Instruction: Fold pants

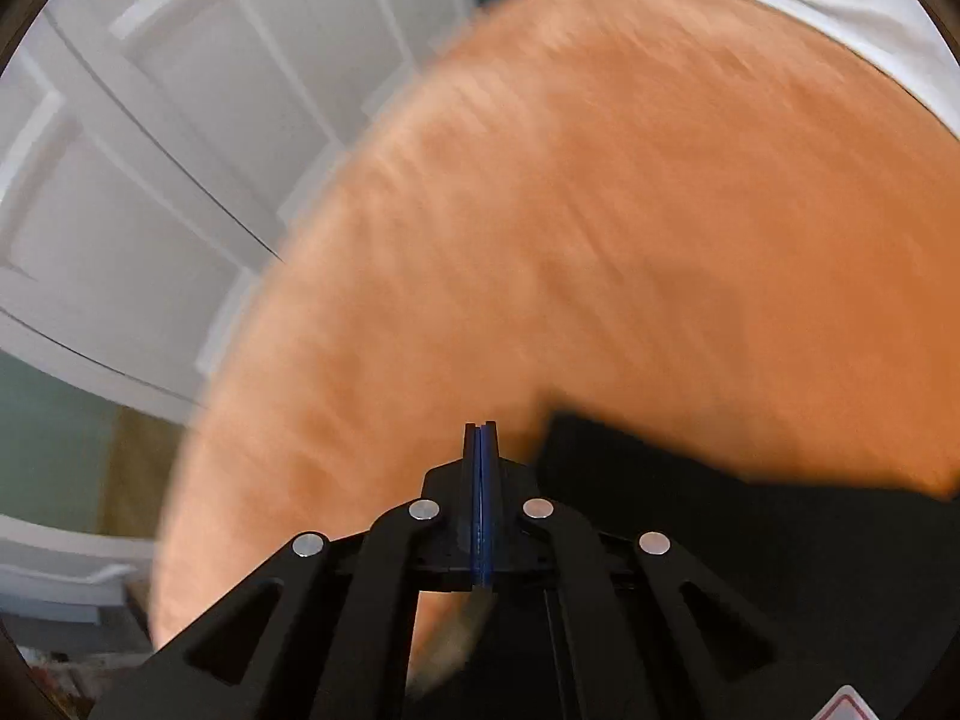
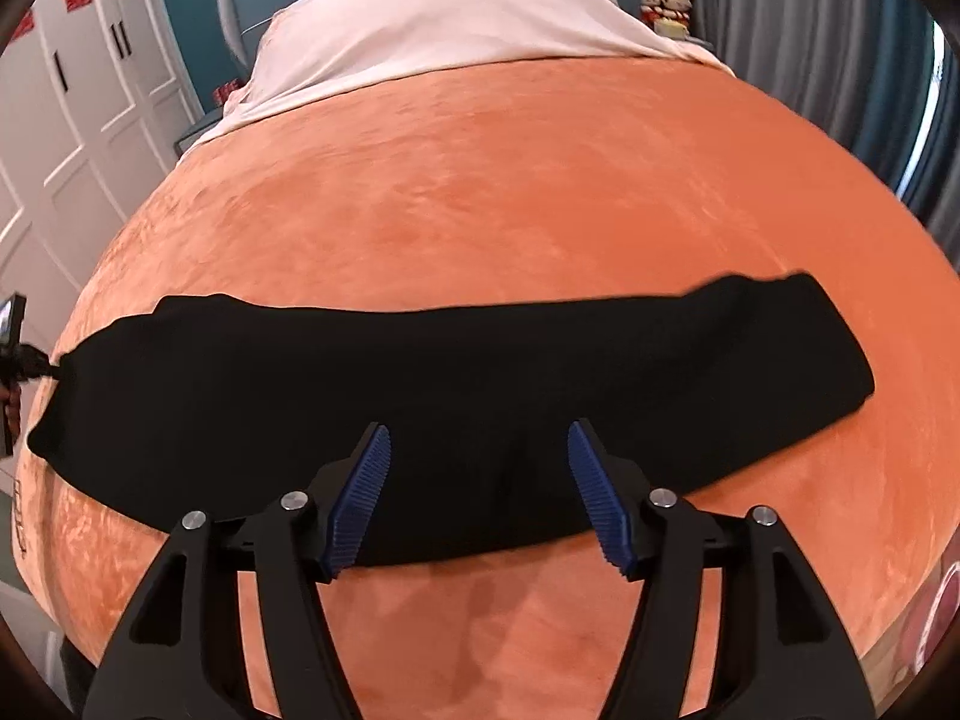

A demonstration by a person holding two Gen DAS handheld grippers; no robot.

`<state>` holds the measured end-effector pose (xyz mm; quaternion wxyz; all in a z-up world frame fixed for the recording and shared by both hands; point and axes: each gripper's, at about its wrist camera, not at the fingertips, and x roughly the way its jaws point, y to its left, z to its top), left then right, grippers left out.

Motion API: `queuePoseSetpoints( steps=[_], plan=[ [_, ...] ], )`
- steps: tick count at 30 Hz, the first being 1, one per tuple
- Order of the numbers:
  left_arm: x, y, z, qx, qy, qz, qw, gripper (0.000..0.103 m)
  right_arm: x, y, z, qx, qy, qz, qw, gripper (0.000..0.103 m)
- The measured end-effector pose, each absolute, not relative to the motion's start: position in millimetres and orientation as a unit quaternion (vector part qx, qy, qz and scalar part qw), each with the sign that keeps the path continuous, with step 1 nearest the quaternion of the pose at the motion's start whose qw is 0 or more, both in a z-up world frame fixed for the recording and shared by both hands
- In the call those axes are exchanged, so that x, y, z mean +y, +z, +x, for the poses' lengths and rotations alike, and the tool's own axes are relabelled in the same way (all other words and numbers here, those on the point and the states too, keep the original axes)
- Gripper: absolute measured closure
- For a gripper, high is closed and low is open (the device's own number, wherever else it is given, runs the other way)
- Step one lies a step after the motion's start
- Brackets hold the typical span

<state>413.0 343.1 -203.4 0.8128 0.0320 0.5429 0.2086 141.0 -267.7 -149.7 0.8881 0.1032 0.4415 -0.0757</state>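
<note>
Black pants (image 2: 456, 384) lie as one long folded strip across the orange bed cover (image 2: 510, 192). My right gripper (image 2: 480, 492) is open, its blue pads (image 2: 360, 504) hovering over the middle of the strip's near edge. My left gripper (image 1: 482, 444) has its jaws pressed together; in the right wrist view it (image 2: 42, 367) touches the strip's left end. In the left wrist view black cloth (image 1: 720, 540) lies to the right of the closed fingers; whether cloth is pinched between them does not show. That view is blurred.
A white sheet and pillow (image 2: 444, 30) lie at the head of the bed. White wardrobe doors (image 2: 78, 120) stand along the left side, also in the left wrist view (image 1: 150, 180). Grey curtains (image 2: 810, 48) hang at the right.
</note>
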Motion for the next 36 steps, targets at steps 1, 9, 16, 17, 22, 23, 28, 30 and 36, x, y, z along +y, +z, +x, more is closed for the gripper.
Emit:
queuePoseSetpoints(
  steps=[1, 9, 16, 17, 22, 23, 28, 30, 36],
  plan=[
    [352.8, -201.7, 417.6, 0.528, 0.247, 0.054, 0.811, 0.103, -265.2, -147.7, 143.6, 0.441, -0.073, 0.102, 0.889, 0.042],
    [362.5, -195.6, 387.5, 0.533, 0.23, 0.032, 0.814, 0.092, -236.9, -153.9, 177.1, 0.454, -0.007, 0.075, 0.888, 0.037],
    [300.9, -214.7, 369.9, 0.552, 0.137, 0.082, 0.818, 0.025, -111.7, -146.6, 292.2, 0.462, 0.202, 0.048, 0.862, 0.036],
    [299.3, -219.6, 369.9, 0.562, 0.131, 0.086, 0.812, 0.025, -82.1, -151.6, 315.1, 0.474, 0.228, 0.022, 0.85, 0.036],
    [296.3, -233.9, 374.7, 0.57, 0.105, 0.099, 0.808, 0.03, -12.9, -191.5, 382.8, 0.516, 0.224, -0.04, 0.826, 0.04],
    [295.5, -232.5, 371.0, 0.57, 0.088, 0.101, 0.81, 0.04, -8.1, -200.9, 392.8, 0.529, 0.231, -0.034, 0.816, 0.069],
    [283.2, -218.5, 360.1, 0.558, 0.069, 0.133, 0.816, 0.1, 21.0, -198.0, 394.6, 0.518, 0.251, -0.09, 0.813, 0.092],
    [282.7, -221.6, 359.1, 0.556, 0.085, 0.142, 0.815, 0.093, 4.2, -198.2, 415.3, 0.511, 0.228, -0.045, 0.828, 0.094],
    [282.0, -207.9, 344.2, 0.535, 0.122, 0.133, 0.825, 0.064, -15.2, -192.7, 421.0, 0.483, 0.185, 0.023, 0.856, 0.096]
  ],
)
